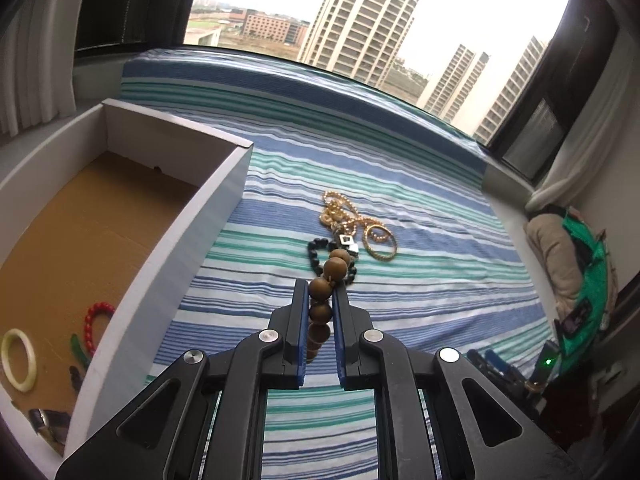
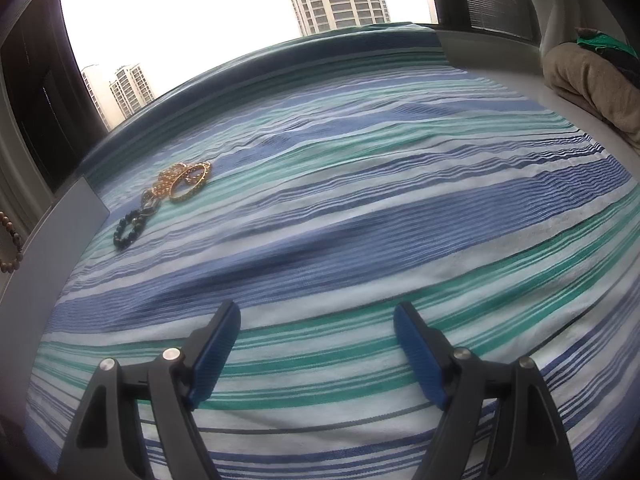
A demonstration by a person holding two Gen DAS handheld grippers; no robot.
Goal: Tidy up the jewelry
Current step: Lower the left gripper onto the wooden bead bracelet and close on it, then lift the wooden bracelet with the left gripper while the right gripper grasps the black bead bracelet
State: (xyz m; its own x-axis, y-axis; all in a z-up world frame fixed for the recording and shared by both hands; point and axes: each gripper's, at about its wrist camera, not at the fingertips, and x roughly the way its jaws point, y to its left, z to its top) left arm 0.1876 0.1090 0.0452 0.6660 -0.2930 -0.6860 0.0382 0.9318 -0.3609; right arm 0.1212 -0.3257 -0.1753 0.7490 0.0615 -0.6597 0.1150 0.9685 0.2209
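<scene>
My left gripper (image 1: 320,286) is shut on a brown wooden bead bracelet (image 1: 335,267), held up above the striped cloth (image 1: 420,280); the beads run between the pads and dangle below. On the cloth beyond lie a black bead bracelet (image 1: 314,254), a gold chain (image 1: 340,208), a gold bangle (image 1: 380,242) and a small silver piece (image 1: 347,242). The same pile shows far left in the right wrist view: gold bangle (image 2: 191,181), black bead bracelet (image 2: 130,232). My right gripper (image 2: 316,322) hangs open over bare cloth, nothing between its fingers. The brown beads (image 2: 12,240) hang at that view's left edge.
A white cardboard box (image 1: 208,216) stands left of the pile, holding a red bead bracelet (image 1: 94,318), a pale green bangle (image 1: 18,356) and other small pieces. A folded beige cloth (image 1: 556,248) and green item lie at the right. The window runs behind the bed.
</scene>
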